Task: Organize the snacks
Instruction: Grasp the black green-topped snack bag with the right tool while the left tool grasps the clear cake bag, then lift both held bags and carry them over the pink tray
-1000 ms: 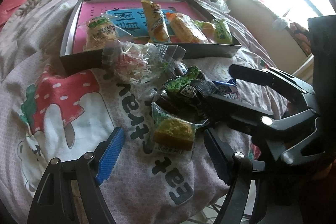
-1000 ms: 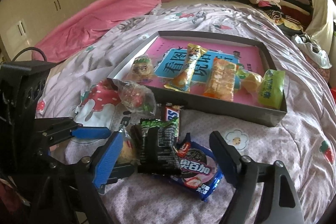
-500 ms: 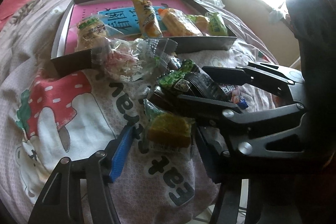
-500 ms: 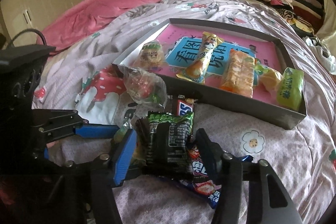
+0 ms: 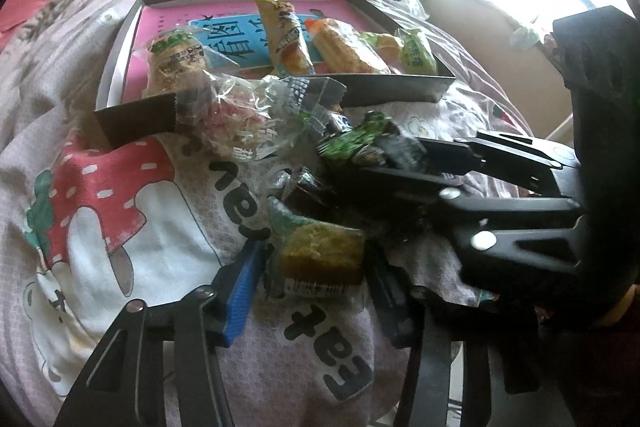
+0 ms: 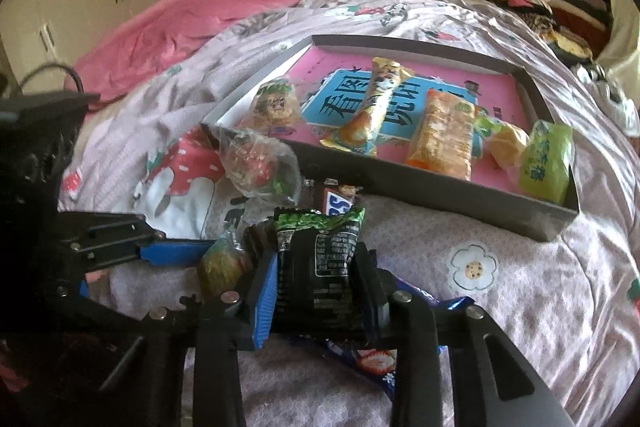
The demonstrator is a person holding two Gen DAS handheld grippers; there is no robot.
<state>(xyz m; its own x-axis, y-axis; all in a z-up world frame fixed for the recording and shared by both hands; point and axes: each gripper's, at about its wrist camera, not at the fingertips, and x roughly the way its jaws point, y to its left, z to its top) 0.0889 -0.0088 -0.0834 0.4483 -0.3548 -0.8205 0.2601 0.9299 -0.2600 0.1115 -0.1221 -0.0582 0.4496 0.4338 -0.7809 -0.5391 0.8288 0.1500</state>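
- While a small heap of loose snacks lies on the printed bedspread [image 6: 560, 307] just in front of the grey tray [image 6: 440, 191], we are in the pick-up step, taking two packets at once.
- Our right gripper [image 6: 320, 291] is closing its jaws on the black packet with the green top [image 6: 320, 247]; the pads look pressed to both its sides, so we judge the packet held.
- Our left gripper [image 5: 308, 275] is closing too, with the yellow cake packet [image 5: 320, 255] between its jaws. The blue pad [image 5: 244, 291] stands just beside the wrapper and we cannot see it pressing, so we count that grip as not yet made.
- Both packets rest on the bedspread, well short of the tray.
- Under and beside them lie a blue strawberry-printed wrapper [image 6: 380, 363], a chocolate bar [image 6: 340, 201] and a clear bag of red-and-white sweets [image 6: 260, 167] leaning at the tray's near wall.
- The tray already holds a row: a round cake packet [image 6: 276, 105], a long yellow bar [image 6: 372, 111], an orange cracker pack [image 6: 444, 135], a small yellow sweet [image 6: 506, 143] and a green packet [image 6: 546, 163].
- Next, we think, the left jaws must finish closing, then both hands lift straight up so the neighbours are not dragged, and carry over the near wall.
- Bare pink floor [image 6: 496, 87] behind the row seems the likely landing place.
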